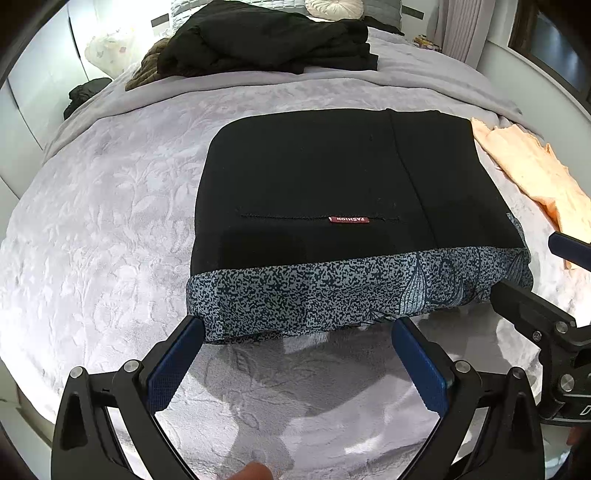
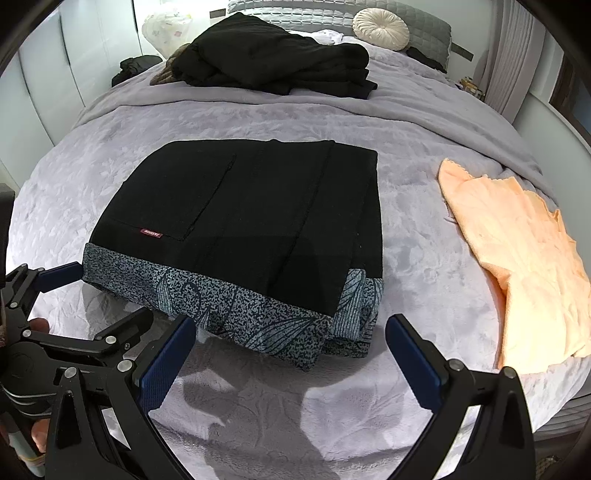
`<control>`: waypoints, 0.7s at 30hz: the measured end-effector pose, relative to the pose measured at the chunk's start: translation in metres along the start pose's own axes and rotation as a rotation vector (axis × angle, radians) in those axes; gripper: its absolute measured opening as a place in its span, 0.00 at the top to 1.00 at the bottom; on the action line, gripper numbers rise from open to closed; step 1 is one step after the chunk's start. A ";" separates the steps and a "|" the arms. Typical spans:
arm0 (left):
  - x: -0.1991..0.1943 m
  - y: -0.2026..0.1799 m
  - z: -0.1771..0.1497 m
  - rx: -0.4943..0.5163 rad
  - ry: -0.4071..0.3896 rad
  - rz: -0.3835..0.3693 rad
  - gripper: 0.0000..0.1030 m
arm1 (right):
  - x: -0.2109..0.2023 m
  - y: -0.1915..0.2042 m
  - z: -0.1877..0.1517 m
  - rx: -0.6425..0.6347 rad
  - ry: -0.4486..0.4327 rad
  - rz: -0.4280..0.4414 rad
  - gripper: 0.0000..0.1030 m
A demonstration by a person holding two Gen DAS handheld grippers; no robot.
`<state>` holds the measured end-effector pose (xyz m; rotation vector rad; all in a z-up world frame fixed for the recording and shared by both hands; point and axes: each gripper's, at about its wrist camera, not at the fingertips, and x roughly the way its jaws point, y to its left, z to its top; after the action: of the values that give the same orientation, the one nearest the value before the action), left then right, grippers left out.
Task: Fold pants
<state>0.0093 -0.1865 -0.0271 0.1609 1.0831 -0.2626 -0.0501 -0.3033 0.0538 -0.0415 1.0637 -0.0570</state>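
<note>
Black pants [image 1: 332, 184] lie folded into a flat rectangle on the bed, with a small red label [image 1: 349, 219] and a blue-grey patterned waistband [image 1: 332, 291] along the near edge. They also show in the right wrist view [image 2: 251, 221]. My left gripper [image 1: 297, 326] is open and empty, just in front of the waistband. My right gripper [image 2: 291, 326] is open and empty, at the near right corner of the pants. The right gripper [image 1: 535, 280] shows at the right edge of the left wrist view, and the left gripper [image 2: 103, 295] at the left of the right wrist view.
The bed has a pale lilac embossed blanket [image 2: 424, 258]. A peach cloth [image 2: 524, 258] lies to the right of the pants. A pile of dark clothes [image 2: 273, 59] sits at the far end, near a round cream cushion [image 2: 380, 27]. White wardrobes [image 2: 55, 74] stand to the left.
</note>
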 end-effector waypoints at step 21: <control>-0.002 -0.001 -0.001 -0.007 0.005 0.003 0.01 | -0.001 0.000 0.000 -0.013 0.001 0.003 0.00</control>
<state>0.0073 -0.1870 -0.0259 0.1574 1.0882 -0.2559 -0.0502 -0.3033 0.0551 -0.0515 1.0652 -0.0471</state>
